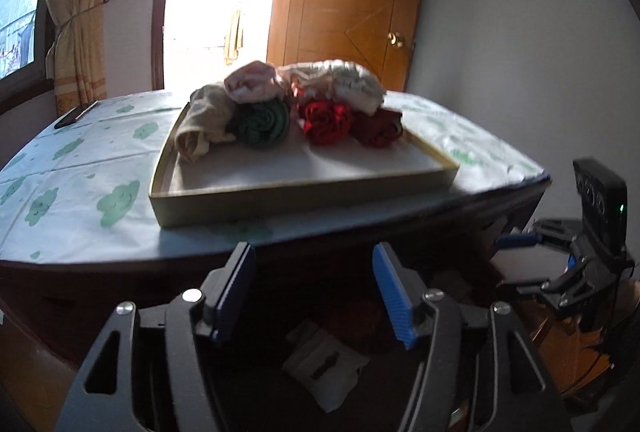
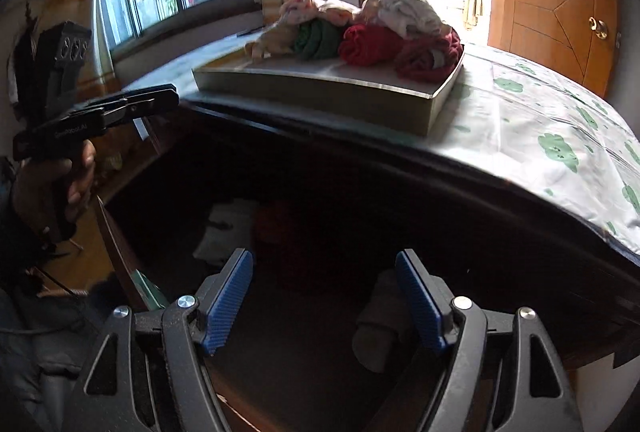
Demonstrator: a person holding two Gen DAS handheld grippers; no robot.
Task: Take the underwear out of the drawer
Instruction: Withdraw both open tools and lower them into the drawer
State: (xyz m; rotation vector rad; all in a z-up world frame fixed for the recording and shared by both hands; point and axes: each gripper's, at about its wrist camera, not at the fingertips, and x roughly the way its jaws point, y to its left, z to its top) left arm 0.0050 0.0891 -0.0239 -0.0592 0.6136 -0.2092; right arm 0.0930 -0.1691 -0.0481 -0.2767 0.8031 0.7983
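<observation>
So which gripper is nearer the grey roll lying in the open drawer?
Right. The right gripper hovers open just over the grey roll, beside its right finger; the left gripper is away over the drawer's left end.

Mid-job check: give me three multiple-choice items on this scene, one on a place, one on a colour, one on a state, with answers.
1. Where is the tray of rolled clothes?
A. on the clothed top above the drawer
B. inside the drawer
C. on the floor

2. What colour is the roll left of the bright red roll, in the left wrist view?
A. blue
B. green
C. black

3. How is the right tool?
A. shut on a roll
B. shut, empty
C. open, empty

Answers: 1 A, it rests on the cloud-print cloth; 2 B, the roll is green; 3 C, the pads stand apart with nothing clamped.
</observation>
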